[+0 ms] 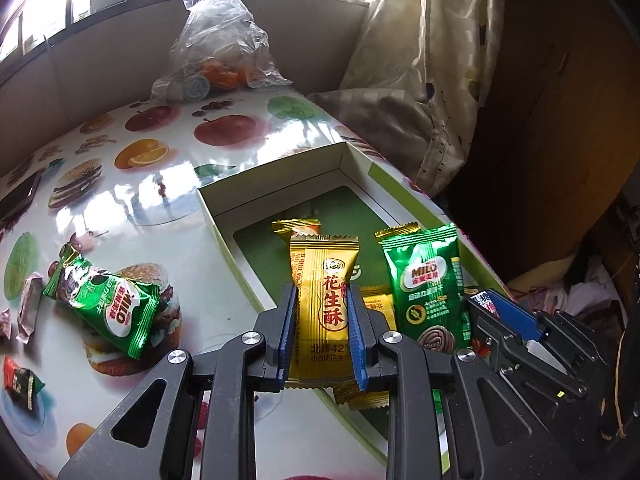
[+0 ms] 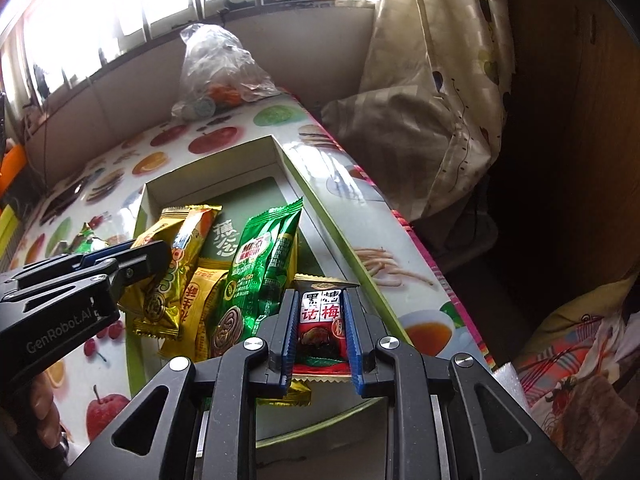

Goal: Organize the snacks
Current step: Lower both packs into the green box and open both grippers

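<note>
While both of my hands hang over the open box (image 1: 280, 178), each one carries a snack. My left gripper (image 1: 323, 334) has its fingers (image 1: 289, 332) clamped on the gold peanut-crisp packet (image 1: 325, 280), gripping it across the middle, with the packet standing upright above the box floor. My right gripper (image 2: 319, 338) is clamped on a small red plum candy packet (image 2: 321, 320), also by its flanks, just over the near right corner of the box.

Both wrappers look light, thin and glossy (foil like this tends to slide), so I judge a mid-body pinch safer than a crimped end, and the contents probably crumble if squeezed hard. A green Milo packet (image 1: 430, 280) and more gold packets already lie in the box, leaning on one another.

Another Milo packet (image 1: 105, 304) and a few small candies (image 1: 28, 312) lie loose on the desk (image 1: 168, 200), which is covered in a shiny fruit-and-burger print that glares under the window. A clear plastic bag (image 1: 222, 48) sits at the far edge, and a curtain (image 1: 432, 60) hangs to the right.
</note>
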Demonstrator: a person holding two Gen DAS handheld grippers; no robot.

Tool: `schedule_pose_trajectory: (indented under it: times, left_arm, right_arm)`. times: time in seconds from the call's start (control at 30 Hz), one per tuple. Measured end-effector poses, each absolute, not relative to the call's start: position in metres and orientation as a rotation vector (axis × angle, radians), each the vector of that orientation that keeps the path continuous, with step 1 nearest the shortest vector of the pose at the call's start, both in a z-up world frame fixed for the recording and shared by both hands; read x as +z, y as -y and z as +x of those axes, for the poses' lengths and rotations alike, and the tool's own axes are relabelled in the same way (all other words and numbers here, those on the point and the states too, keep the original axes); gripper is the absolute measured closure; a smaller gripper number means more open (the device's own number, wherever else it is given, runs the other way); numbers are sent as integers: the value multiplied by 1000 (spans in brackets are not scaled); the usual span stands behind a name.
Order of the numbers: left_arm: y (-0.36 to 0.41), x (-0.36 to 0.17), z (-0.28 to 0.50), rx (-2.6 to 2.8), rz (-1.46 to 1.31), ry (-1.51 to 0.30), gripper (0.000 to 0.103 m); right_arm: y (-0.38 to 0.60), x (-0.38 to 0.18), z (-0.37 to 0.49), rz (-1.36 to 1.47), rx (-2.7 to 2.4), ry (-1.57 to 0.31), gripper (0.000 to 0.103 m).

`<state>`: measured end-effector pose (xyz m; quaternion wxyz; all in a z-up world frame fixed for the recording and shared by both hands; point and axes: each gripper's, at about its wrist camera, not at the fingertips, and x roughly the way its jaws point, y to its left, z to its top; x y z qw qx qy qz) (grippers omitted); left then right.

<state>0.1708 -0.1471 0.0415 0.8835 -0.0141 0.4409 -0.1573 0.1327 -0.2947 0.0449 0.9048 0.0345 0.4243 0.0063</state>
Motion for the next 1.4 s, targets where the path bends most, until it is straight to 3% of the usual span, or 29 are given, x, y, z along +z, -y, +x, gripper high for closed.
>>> schedule_pose_trajectory:
  times: [0.27,0.57,0.8,1.07,1.4]
  left_arm:
    - [147,41,174,-329,-33,-915,78]
    - [147,40,173,-320,-31,-912,76]
    - [148,42,171,-338,-40,-913,62]
    - [145,48,165,-325,-42,-902,62]
    - [139,61,153,-325,-45,-871,61]
  right_arm:
    - [295,43,134,66,10,-869,82]
    - [296,44,135,68,-7,-863,74]
    - [297,46,132,75,-9,-855,71]
    - [298,50,127,83,-14,-848,67]
    - [297,60,116,81,-35,-829,55]
